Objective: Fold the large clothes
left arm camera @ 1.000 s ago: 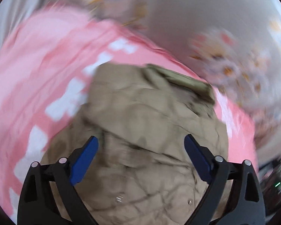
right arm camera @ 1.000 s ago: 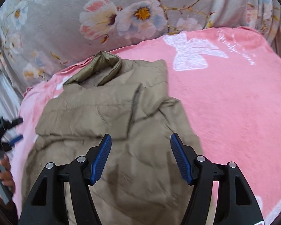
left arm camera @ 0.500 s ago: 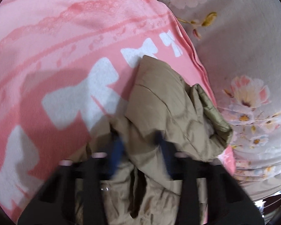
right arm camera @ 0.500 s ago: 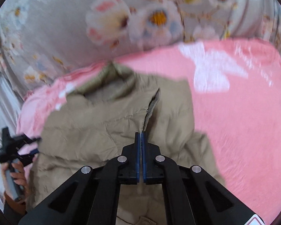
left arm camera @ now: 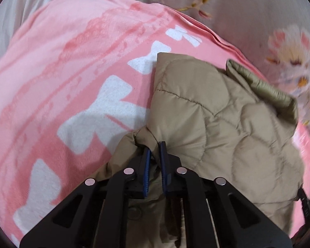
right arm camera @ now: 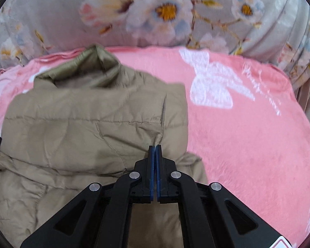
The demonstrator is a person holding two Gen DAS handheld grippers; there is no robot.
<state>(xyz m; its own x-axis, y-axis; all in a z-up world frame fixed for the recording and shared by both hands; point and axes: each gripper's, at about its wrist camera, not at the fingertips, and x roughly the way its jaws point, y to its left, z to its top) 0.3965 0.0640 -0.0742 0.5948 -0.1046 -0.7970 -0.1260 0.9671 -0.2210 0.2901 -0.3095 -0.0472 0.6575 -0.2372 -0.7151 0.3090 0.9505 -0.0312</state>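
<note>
Pinching a fold of the tan quilted jacket [left arm camera: 227,124], the left gripper [left arm camera: 154,150] is closing its blue pads on the cloth, a narrow gap showing between them where the fabric bunches. Jacket is lying ahead and to the right of those fingers, on the pink blanket [left arm camera: 62,72] with white bows. Right gripper [right arm camera: 155,147] is pressing its fingers together on a thin ridge of the jacket [right arm camera: 82,124] at their tips. Collar [right arm camera: 93,66] is standing up beyond and left of these fingers. Flowered grey fabric [right arm camera: 51,20] is lying beyond the blanket [right arm camera: 248,144].
</note>
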